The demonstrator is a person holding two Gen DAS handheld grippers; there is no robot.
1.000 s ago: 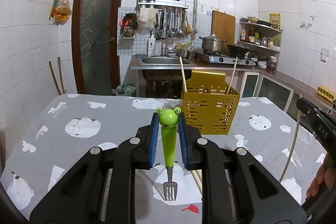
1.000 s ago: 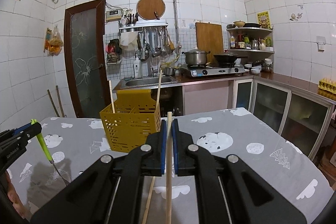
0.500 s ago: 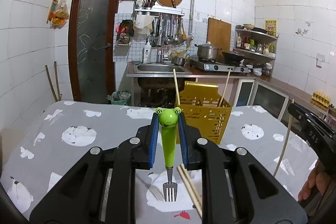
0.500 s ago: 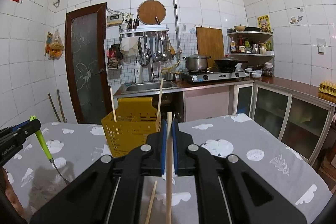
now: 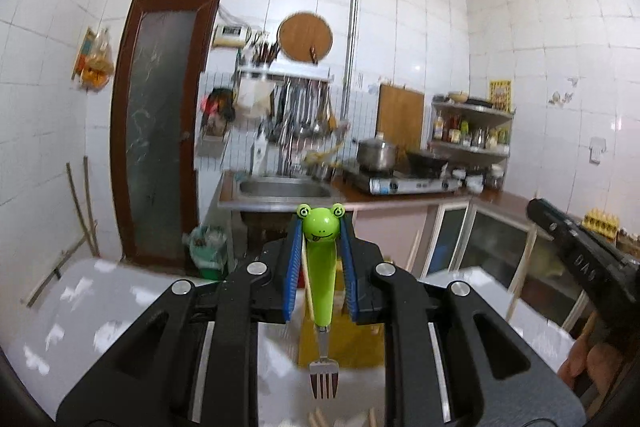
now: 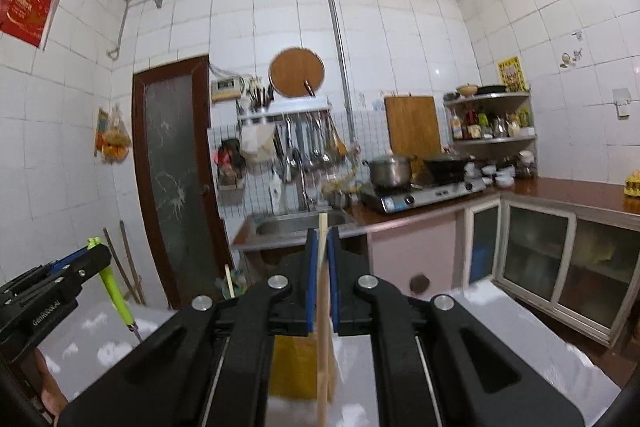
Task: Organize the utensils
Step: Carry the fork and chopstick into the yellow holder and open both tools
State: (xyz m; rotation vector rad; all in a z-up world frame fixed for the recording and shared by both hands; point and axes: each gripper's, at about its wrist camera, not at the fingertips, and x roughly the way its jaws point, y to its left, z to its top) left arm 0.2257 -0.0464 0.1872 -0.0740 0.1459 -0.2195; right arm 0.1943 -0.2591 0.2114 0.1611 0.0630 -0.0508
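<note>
The green frog fork [image 5: 320,273] stands upright, tines down, clamped between the blue pads of the left gripper [image 5: 321,269]; a wooden chopstick [image 6: 322,311] is pinched upright in the right gripper [image 6: 322,281], above the blurred yellow basket [image 6: 298,367] on the table [image 6: 472,323]

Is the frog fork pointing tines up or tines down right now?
Tines down: the frog fork hangs from the left gripper, frog head on top.
</note>
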